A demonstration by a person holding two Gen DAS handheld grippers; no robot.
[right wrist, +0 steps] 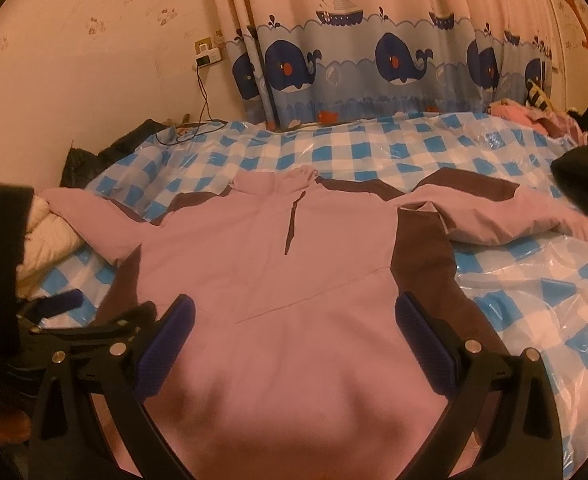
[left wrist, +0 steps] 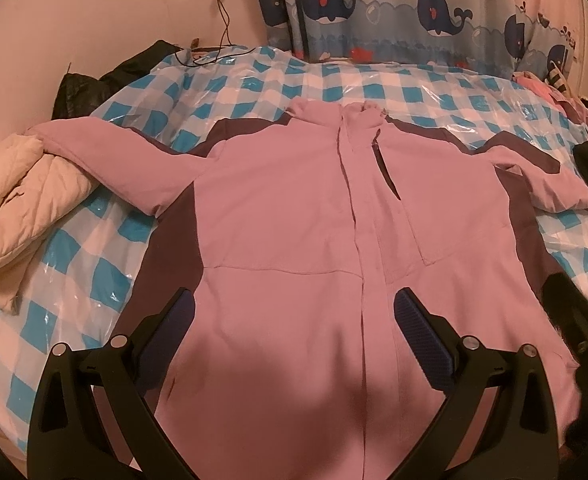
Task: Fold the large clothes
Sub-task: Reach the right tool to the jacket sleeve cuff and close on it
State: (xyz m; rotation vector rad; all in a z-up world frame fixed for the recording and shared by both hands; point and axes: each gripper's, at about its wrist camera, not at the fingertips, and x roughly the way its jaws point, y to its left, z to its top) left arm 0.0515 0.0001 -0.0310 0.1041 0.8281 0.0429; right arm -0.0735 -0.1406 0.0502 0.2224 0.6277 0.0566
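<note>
A large pink jacket [left wrist: 294, 216] with dark purple side panels lies flat, front up, on the blue-and-white checked bed, sleeves spread to both sides and collar at the far end. It also shows in the right wrist view [right wrist: 254, 272]. My left gripper [left wrist: 294, 320] is open and empty above the jacket's lower hem, near the middle zip. My right gripper [right wrist: 294, 324] is open and empty above the hem's right part. The left gripper's body [right wrist: 54, 320] shows at the left of the right wrist view.
A cream padded garment [left wrist: 18, 208] lies under the left sleeve's end. Black clothes [left wrist: 94, 84] sit at the far left by the wall. Pink and dark clothes [right wrist: 534, 116] pile at the far right. A whale-print curtain [left wrist: 394, 12] hangs behind the plastic-covered bed [left wrist: 234, 92].
</note>
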